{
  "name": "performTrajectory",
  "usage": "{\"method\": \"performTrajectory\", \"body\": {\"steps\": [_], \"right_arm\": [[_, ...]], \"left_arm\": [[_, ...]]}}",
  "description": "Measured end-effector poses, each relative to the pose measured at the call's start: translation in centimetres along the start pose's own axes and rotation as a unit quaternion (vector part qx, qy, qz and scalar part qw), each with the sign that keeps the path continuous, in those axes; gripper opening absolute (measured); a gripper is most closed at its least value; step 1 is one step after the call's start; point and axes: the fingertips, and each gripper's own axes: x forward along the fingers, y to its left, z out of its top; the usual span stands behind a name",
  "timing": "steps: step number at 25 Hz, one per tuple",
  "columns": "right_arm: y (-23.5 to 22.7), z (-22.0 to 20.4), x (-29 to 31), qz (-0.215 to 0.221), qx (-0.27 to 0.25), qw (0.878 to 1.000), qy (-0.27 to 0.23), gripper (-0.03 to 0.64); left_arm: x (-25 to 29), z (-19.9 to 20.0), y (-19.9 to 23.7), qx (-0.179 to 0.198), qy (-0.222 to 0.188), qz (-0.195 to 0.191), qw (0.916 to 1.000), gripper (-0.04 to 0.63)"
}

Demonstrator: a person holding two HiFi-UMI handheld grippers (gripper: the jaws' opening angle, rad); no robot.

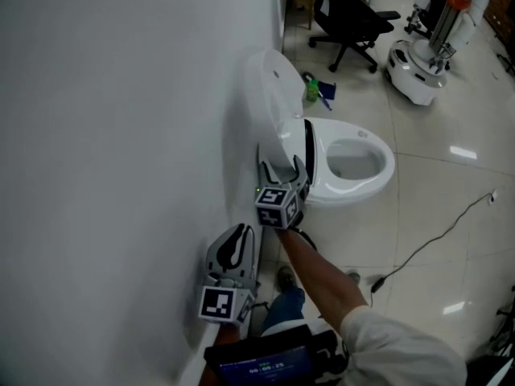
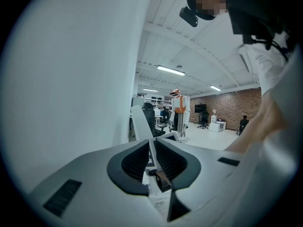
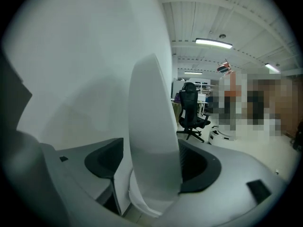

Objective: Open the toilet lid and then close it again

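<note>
showing, in the head view: the toilet lid (image 1: 294, 145) is standing upright against the tank (image 1: 269, 79) at the wall (image 1: 121, 135), above the bowl (image 1: 354, 185). the right gripper (image 1: 282, 171) is meeting the lid's near edge; the left gripper (image 1: 235, 244) is hanging lower, beside the wall. left gripper view: the jaws are sitting together, gripping nothing. right gripper view: the jaws are standing wide apart, with the lid's edge between them.

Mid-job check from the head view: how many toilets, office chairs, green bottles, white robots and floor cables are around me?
toilet: 1
office chair: 1
green bottle: 1
white robot: 1
floor cable: 1
Total: 5
</note>
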Motion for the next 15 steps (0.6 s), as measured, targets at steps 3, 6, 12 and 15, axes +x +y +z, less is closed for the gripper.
{"method": "performTrajectory", "body": {"steps": [3, 6, 12, 15], "right_arm": [[-0.4, 0.1, 0.4, -0.023, -0.020, 0.999, 0.023, 0.347], [-1.0, -0.2, 0.1, -0.030, -0.036, 0.998, 0.039, 0.304], [-3.3, 0.1, -0.8, -0.007, -0.013, 0.999, 0.036, 0.302], [-5.9, -0.6, -1.3, 0.009, 0.023, 0.999, 0.028, 0.302]], "left_arm": [[-0.1, 0.2, -0.1, -0.003, 0.004, 0.002, 1.0000, 0.040], [-0.1, 0.3, -0.3, -0.001, 0.007, 0.005, 1.0000, 0.040], [0.7, 1.1, -0.9, 0.006, 0.008, 0.008, 0.9999, 0.040], [1.7, 0.3, -1.8, 0.012, 0.028, -0.006, 0.9995, 0.040]]}}
